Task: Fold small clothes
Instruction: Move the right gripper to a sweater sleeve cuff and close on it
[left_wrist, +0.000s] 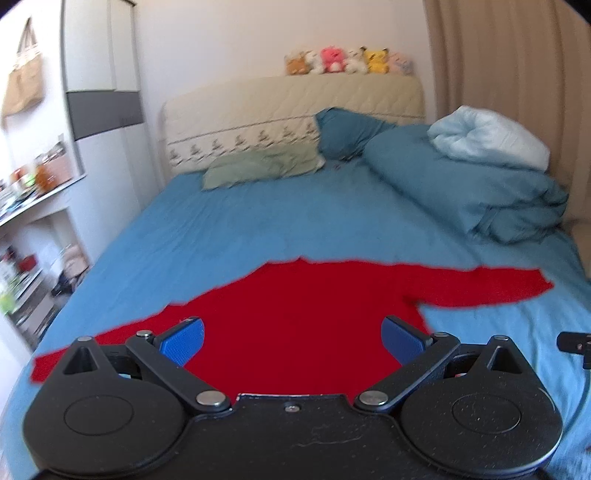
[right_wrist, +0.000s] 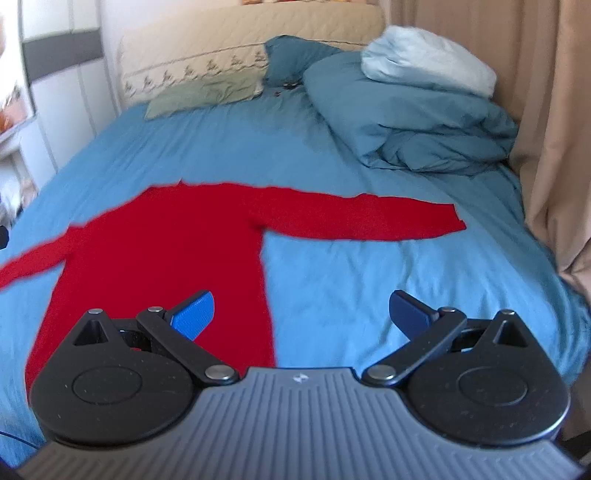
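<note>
Over the near end of the bed, both tools hang w/ jaws spread wide, nothing held. Left gripper (left_wrist: 292, 341) sits above the body of the red sweater (left_wrist: 295, 314); right gripper (right_wrist: 302, 315) is over the garment's right edge, one pad above red, the other above bare blue sheet (right_wrist: 388, 288). Sweater lies flat, hem toward the cameras, neck pointing at the headboard (left_wrist: 280, 110); body runs lengthwise up the bed, sleeves stretched out left & right across it. Farther back: green pillow (left_wrist: 258, 166), teal pillow (left_wrist: 347, 129), bunched duvet (right_wrist: 413, 122) at right w/ a pale bundle on top. Plush toys (left_wrist: 347, 61) line the headboard top.
</note>
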